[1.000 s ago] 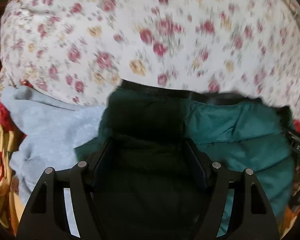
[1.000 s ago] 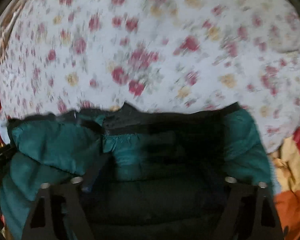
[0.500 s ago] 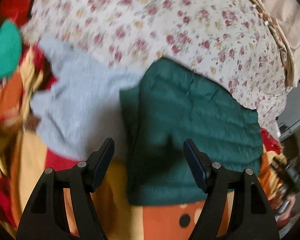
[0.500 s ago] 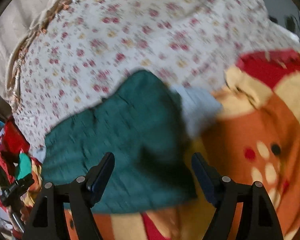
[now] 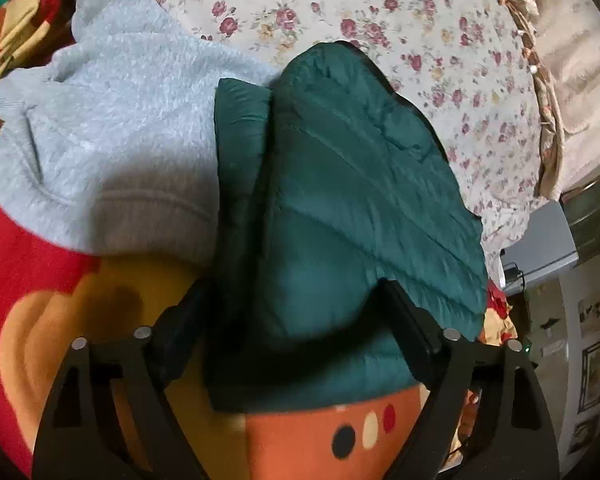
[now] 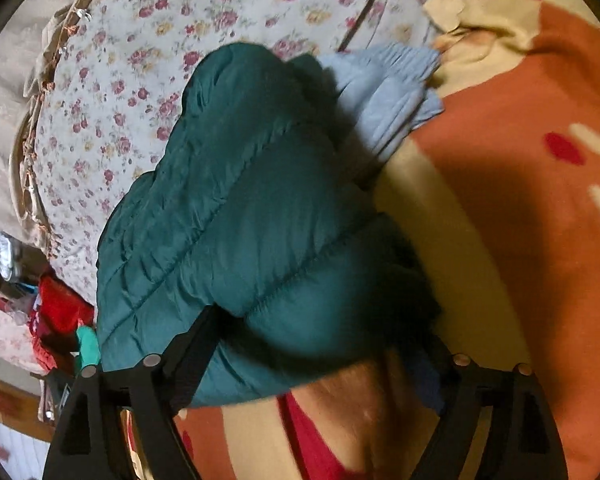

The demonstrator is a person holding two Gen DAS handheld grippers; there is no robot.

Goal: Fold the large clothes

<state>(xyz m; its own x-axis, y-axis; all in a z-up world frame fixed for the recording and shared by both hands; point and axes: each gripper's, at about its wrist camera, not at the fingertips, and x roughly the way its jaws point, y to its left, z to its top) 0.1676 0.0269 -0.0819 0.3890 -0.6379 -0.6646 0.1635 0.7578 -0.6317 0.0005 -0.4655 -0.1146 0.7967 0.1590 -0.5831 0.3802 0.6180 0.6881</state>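
Note:
A folded dark green quilted jacket [image 5: 340,208] lies on the bed, partly on an orange patterned blanket [image 5: 300,444]. It also shows in the right wrist view [image 6: 228,208]. My left gripper [image 5: 292,320] is open, its fingers on either side of the jacket's near edge. My right gripper [image 6: 324,344] is open too, its fingers straddling the jacket's near end. Whether the fingers touch the jacket I cannot tell.
A light grey fleece sweater [image 5: 112,128] lies beside the jacket, partly under it, and shows in the right wrist view [image 6: 388,88]. A floral sheet [image 5: 380,12] covers the bed behind. Red clothes [image 6: 60,316] lie at the bed's left edge.
A second ago both grippers held the jacket up close to the cameras. They let go, pulled back, and now sit open around its near edge as it lies folded.

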